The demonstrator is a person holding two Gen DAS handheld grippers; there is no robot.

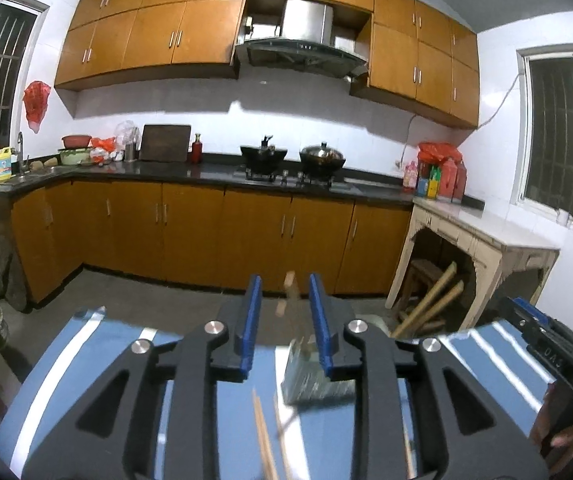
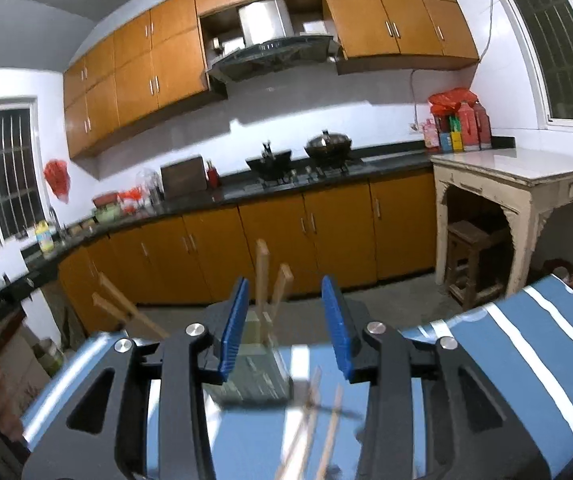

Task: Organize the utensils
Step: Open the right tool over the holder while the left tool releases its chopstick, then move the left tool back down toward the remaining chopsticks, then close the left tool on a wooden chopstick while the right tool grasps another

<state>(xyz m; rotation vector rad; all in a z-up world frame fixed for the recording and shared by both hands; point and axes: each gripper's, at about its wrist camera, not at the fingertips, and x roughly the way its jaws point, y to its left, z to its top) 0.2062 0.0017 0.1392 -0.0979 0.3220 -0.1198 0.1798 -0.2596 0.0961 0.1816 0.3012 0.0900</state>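
A greenish square utensil holder stands on the blue striped table, with two wooden chopsticks upright in it. My left gripper is open and empty, its blue pads on either side of the holder's top. Loose chopsticks lie on the table under it. In the right wrist view the holder holds two chopsticks. My right gripper is open and empty above it. More loose chopsticks lie on the table.
The right gripper's body shows at the table's right edge in the left view. Orange kitchen cabinets, a dark counter with two woks, and a pale side table with a wooden stool beneath stand beyond.
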